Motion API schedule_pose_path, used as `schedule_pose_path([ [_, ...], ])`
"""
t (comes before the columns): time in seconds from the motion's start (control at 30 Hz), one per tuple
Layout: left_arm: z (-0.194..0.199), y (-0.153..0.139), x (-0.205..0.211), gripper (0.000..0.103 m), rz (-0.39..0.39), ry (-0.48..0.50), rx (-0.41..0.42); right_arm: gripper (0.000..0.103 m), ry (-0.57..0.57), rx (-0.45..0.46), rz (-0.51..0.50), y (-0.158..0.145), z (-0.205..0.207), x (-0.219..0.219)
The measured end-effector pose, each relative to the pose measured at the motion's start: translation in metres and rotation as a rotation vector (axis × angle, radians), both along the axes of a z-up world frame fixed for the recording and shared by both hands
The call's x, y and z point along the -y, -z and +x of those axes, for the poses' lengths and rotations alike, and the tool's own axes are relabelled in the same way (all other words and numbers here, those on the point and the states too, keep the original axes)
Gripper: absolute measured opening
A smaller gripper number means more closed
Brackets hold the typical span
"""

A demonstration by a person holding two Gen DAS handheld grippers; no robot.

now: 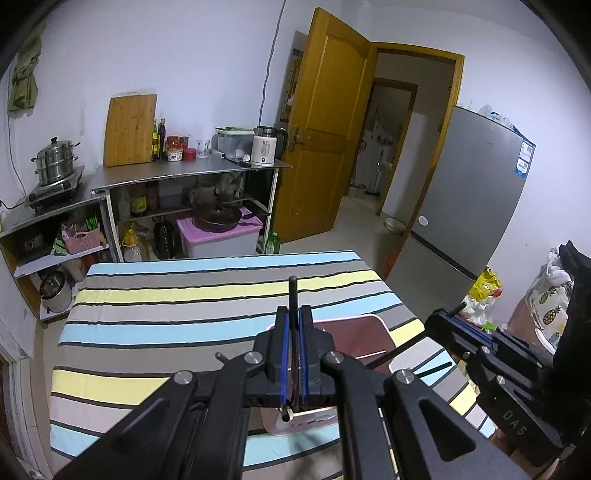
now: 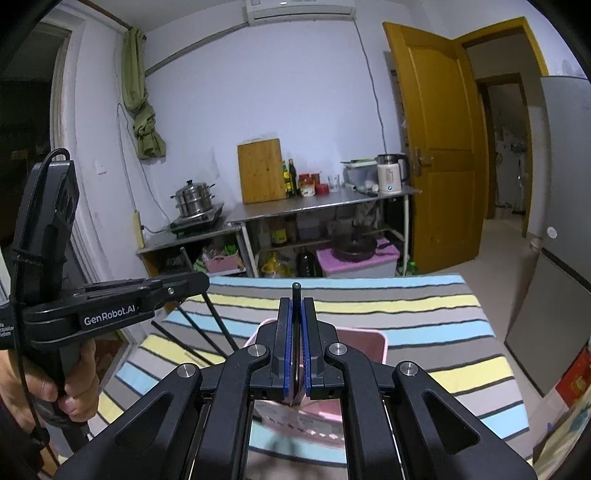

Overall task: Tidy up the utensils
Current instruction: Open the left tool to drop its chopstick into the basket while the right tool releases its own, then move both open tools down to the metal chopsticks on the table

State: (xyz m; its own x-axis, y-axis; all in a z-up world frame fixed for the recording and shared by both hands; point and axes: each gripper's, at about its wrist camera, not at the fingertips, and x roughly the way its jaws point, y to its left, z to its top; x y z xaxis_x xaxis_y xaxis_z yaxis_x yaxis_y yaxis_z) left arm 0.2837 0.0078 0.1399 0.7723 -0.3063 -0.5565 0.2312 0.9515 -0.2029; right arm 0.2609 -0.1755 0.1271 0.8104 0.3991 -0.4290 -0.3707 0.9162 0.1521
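Striped cloth (image 1: 184,314) covers the counter in front, with kitchen shelving behind it along the wall.

Left wrist view: left tool (image 1: 294,314) is clamped on a black chopstick (image 1: 292,291); its tip sticks out past the jaws and its butt end shows below them. Pink basket (image 1: 373,321) sits on the cloth directly under and just beyond the jaws. Right tool (image 1: 448,317) is at the right edge, with thin black sticks (image 1: 432,369) slanting across the basket's right side. Fridge (image 1: 476,192) is only fully visible here.

Right wrist view: right tool (image 2: 295,314) is clamped on another black chopstick (image 2: 296,295), tip upright above the jaws. Same pink basket (image 2: 376,343) lies beneath it; perforated wall visible near the lens. Left tool's body (image 2: 110,306) shows at the left, held by the left hand (image 2: 62,384), with several black sticks (image 2: 207,317) fanning down under it. Air conditioner (image 2: 299,9) and green curtain (image 2: 140,107) appear only here.

Basket interior is mostly hidden by the tools; cannot tell what's in it.
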Motion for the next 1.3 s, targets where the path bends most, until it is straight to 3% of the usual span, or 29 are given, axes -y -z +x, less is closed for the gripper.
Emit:
schedule_pose_path([
  [0.17,-0.001,-0.004,-0.004,0.023,-0.01,-0.008,0.008,0.008,0.003,0.002,-0.004,-0.004,-0.004,0.002],
  [0.4,-0.016,-0.016,-0.014,0.026,-0.027,-0.03,0.039,0.01,0.011,0.027,0.011,-0.015,-0.017,0.011],
  [0.67,-0.06,-0.027,-0.02,0.03,-0.037,-0.046,0.094,0.01,0.01,0.035,0.036,-0.017,-0.048,0.028],
  [1.3,-0.144,0.051,0.004,0.033,-0.064,-0.024,-0.017,0.01,0.009,-0.071,0.011,0.044,-0.12,0.054],
])
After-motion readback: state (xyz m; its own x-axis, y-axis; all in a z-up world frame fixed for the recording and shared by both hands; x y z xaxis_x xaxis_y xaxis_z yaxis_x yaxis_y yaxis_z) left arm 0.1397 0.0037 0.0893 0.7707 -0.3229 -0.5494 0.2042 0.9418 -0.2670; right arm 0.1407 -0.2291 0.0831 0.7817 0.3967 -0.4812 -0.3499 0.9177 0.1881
